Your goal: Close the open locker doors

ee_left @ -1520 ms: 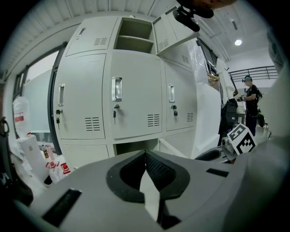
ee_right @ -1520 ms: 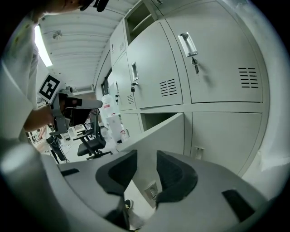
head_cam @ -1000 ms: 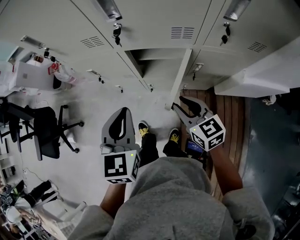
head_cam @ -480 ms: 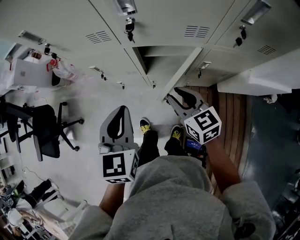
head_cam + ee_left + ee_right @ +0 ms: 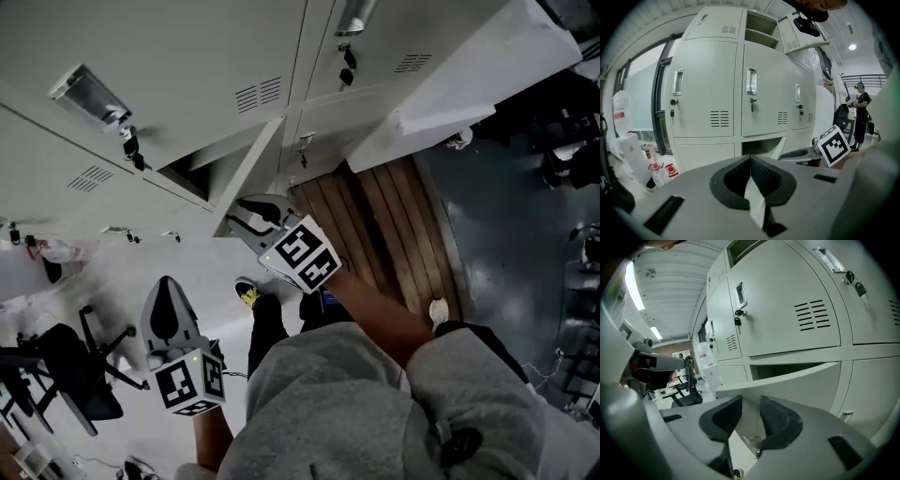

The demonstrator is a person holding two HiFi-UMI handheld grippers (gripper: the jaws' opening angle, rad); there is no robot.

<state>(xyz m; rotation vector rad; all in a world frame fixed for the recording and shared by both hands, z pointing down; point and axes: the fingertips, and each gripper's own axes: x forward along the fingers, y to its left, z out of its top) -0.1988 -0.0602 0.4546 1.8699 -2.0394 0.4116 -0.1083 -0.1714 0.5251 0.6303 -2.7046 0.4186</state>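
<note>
A low locker door (image 5: 251, 161) stands ajar, swung out from its dark compartment (image 5: 192, 161). My right gripper (image 5: 242, 212) is right at this door's free edge; whether it touches cannot be told. Its jaws are a narrow gap apart with nothing gripped. In the right gripper view (image 5: 751, 409) the same door (image 5: 806, 380) fills the space just beyond the jaws. My left gripper (image 5: 167, 281) hangs lower left, away from the lockers, its jaws shut and empty (image 5: 750, 161). An upper locker door (image 5: 478, 80) also stands open at the right, and a top compartment (image 5: 761, 29) is open.
A strip of wooden flooring (image 5: 375, 225) runs along the locker base. The person's shoes (image 5: 248, 295) stand just under the right gripper. An office chair (image 5: 66, 375) is at the lower left. Bags (image 5: 628, 150) sit by the lockers' left end. Another person (image 5: 860, 115) stands far right.
The head view has swung to the right. My right gripper has moved up to the edge of the low open door. The left gripper has dropped lower and further left in view.
</note>
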